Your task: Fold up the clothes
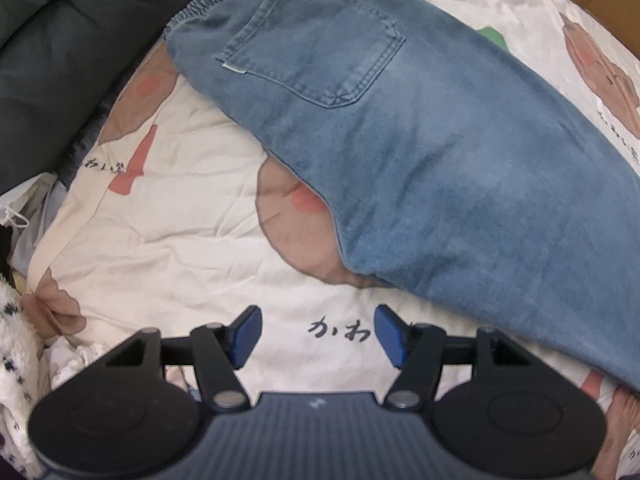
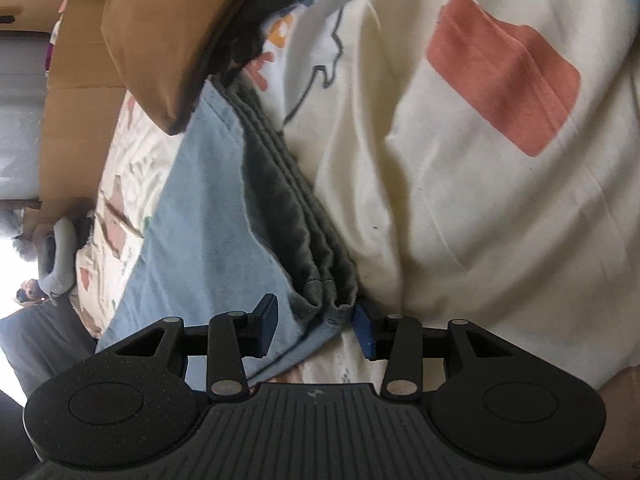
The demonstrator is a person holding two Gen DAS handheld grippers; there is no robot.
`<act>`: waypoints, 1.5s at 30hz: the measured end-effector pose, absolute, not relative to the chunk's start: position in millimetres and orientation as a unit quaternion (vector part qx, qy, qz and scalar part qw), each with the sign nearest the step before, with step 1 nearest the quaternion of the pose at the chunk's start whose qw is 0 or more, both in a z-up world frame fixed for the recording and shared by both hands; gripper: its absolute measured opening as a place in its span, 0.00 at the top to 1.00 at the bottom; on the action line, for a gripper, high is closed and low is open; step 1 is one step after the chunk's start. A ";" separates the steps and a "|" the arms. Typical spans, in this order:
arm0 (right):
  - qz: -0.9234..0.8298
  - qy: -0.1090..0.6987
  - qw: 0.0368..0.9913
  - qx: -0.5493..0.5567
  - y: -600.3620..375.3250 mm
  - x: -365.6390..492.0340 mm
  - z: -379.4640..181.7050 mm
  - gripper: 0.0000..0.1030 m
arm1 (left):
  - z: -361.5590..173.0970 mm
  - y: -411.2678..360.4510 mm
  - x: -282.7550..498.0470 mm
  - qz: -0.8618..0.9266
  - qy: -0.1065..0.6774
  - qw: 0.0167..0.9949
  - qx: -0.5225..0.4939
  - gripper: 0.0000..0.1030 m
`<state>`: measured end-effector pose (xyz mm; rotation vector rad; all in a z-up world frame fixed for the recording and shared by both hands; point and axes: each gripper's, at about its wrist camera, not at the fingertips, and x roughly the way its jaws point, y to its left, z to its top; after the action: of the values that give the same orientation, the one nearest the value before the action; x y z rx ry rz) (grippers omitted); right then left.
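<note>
Blue-padded fingers (image 1: 248, 330) of the left gripper (image 1: 318, 334) stand wide apart with nothing between them, hovering over a cream bedsheet printed with pink cartoon shapes and dark lettering (image 1: 180, 216); just beyond the tips lies a pair of faded light-blue denim trousers with an elastic waistband (image 1: 400, 140), folded flat on that sheet, back pocket (image 1: 316, 44) upward, waistband toward the top of the view beside a dark green quilted cover (image 1: 60, 60). Right gripper (image 2: 316, 326) sits roughly half open; the bunched hem of the same denim trousers (image 2: 216, 216) lies between its pads, its grey inner side showing in folds; whether the pads actually press the cloth I cannot tell. A brown cushion-like pad (image 2: 160, 40) rests near the far end of the trousers, with a cardboard box (image 2: 76, 120) behind it.
</note>
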<state>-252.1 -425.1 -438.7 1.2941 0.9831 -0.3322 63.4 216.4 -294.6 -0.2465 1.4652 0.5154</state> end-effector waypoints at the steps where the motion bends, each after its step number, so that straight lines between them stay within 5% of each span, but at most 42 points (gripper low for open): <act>1: -0.146 0.434 0.676 0.577 -426.1 -251.5 -437.7 0.58 | -295.9 216.8 64.7 0.233 0.661 0.705 -0.110 0.34; 38: -0.135 0.410 0.657 0.618 -427.2 -252.2 -445.4 0.59 | -298.5 229.3 53.7 0.264 0.652 0.693 -0.154 0.32; 40: -0.141 0.411 0.663 0.609 -426.6 -250.2 -444.4 0.65 | -297.8 230.6 51.2 0.267 0.651 0.693 -0.157 0.32; 41: -0.146 0.416 0.667 0.601 -425.9 -249.4 -443.3 0.80 | -297.7 231.0 49.9 0.268 0.651 0.692 -0.157 0.32; 42: -0.151 0.419 0.670 0.594 -425.3 -249.3 -442.2 0.85 | -297.5 231.4 48.6 0.269 0.651 0.692 -0.158 0.32; 45: -0.155 0.416 0.678 0.586 -424.7 -254.9 -437.6 0.90 | -299.3 231.2 45.2 0.270 0.653 0.690 -0.158 0.32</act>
<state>-254.9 -424.7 -437.6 1.3157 0.9357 -0.3483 45.2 231.2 -299.3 -0.3531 1.4611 0.6034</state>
